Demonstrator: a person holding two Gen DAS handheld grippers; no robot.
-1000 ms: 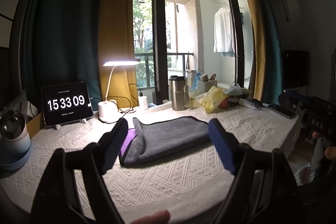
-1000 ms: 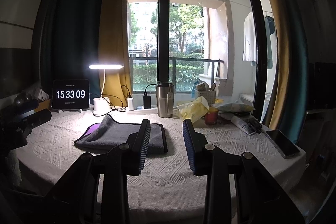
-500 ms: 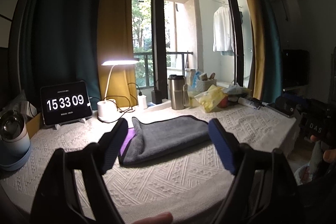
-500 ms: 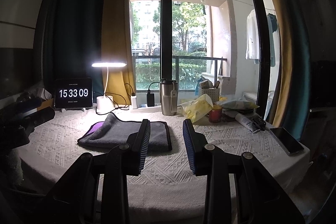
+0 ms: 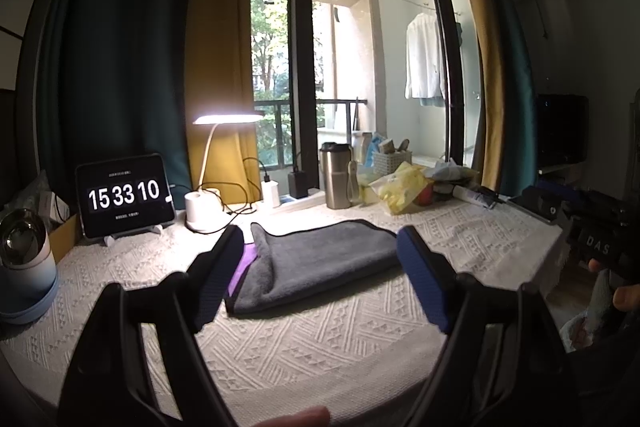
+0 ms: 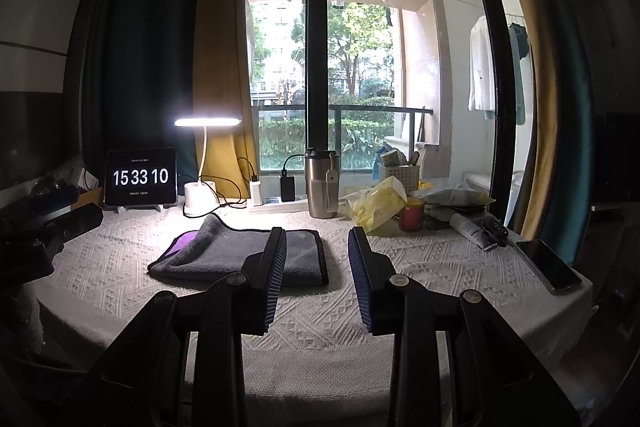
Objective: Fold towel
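A grey towel [image 5: 320,261] with a purple inner side lies folded flat on the white textured tablecloth [image 5: 320,339]; it also shows in the right wrist view [image 6: 236,255]. My left gripper [image 5: 320,279] is open wide and empty, held above the table's near edge in front of the towel. My right gripper [image 6: 318,275] is open with a narrower gap and empty, held above the near edge just right of the towel's right end. Neither touches the towel.
At the back stand a tablet clock [image 6: 140,179], a lit desk lamp [image 6: 200,195], a steel tumbler [image 6: 322,187], a yellow bag [image 6: 376,203] and a red cup [image 6: 412,213]. A phone [image 6: 548,267] lies at right. A white-blue device [image 5: 24,267] stands left.
Both grippers have stayed nearly still and open; the views shifted only slightly. The clock changed from 15 33 09 to 15 33 10.
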